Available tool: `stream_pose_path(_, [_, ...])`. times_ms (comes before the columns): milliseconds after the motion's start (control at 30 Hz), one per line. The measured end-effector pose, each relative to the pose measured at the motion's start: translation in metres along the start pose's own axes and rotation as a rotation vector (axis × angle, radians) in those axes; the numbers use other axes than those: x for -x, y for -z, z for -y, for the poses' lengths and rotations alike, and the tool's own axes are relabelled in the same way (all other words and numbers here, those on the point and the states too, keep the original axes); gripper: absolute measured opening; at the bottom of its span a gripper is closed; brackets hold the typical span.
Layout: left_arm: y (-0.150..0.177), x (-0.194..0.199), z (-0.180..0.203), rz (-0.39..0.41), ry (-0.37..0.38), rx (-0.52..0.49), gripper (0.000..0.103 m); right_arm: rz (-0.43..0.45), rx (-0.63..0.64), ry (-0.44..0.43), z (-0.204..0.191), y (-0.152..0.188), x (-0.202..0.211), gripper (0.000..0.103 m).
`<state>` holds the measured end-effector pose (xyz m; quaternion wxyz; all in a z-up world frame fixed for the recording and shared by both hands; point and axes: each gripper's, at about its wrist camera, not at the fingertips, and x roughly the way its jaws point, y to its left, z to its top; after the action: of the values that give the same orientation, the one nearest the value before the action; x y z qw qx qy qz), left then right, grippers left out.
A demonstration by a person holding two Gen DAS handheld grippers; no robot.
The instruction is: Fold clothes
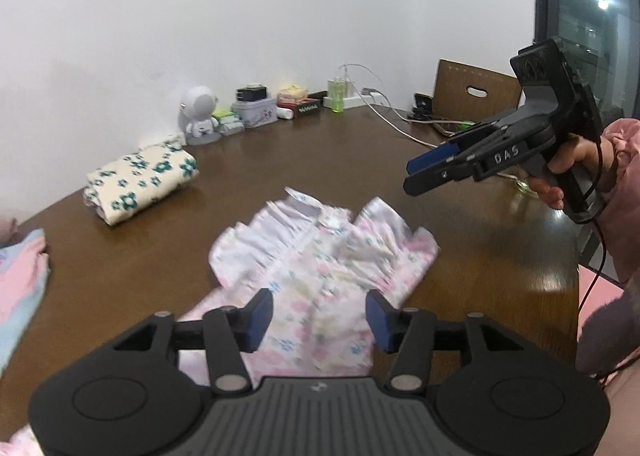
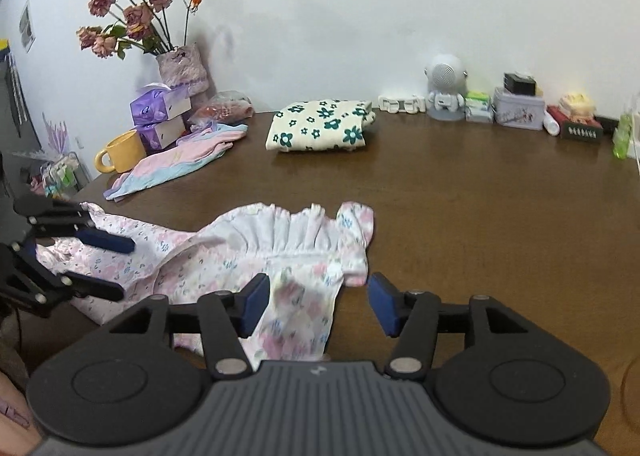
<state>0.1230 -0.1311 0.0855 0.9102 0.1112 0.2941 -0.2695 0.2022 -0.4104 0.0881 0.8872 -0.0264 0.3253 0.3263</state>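
Pink floral dress [image 1: 320, 268] lies rumpled on the brown table [image 1: 480, 264], directly beneath and ahead of our left claw [image 1: 320, 320], whose fingers stand apart. Our right claw [image 2: 320, 306], also spread and empty, hangs over its frilled end.

Soft, even room light is washing over the brown table [image 2: 480, 192], casting only faint shadows. Above the table, a window [image 1: 592, 16] is reflecting a lamp's glare. Both views are bulging at the rims, corners darkening, and the floral garment [image 1: 320, 256] on the table is smearing slightly.
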Motion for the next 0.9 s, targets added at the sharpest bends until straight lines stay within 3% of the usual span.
stream_pose_path(200, [-0.032,-0.028,-0.033,-0.069,-0.083,0.039,0.066,-0.106,0.095,0.004,0.007,-0.040,-0.052,0.057])
stream_pose_path(400, [-0.033,-0.063,-0.062,-0.132,-0.048,0.145,0.066,-0.222,0.054,-0.022,0.035,-0.065,-0.111,0.055])
stream_pose_path(633, [-0.032,-0.105,-0.095,-0.204,-0.001,0.270,0.065,-0.275,-0.057,-0.093,0.076,-0.074,-0.155,0.045])
stream_pose_path(833, [-0.039,-0.129,-0.103,-0.237,0.042,0.270,0.061,-0.332,0.029,-0.138,0.065,-0.078,-0.178,0.040])
stream_pose_path(900, [-0.041,-0.136,-0.103,-0.247,0.057,0.263,0.054,-0.351,0.064,-0.144,0.059,-0.081,-0.182,0.031])
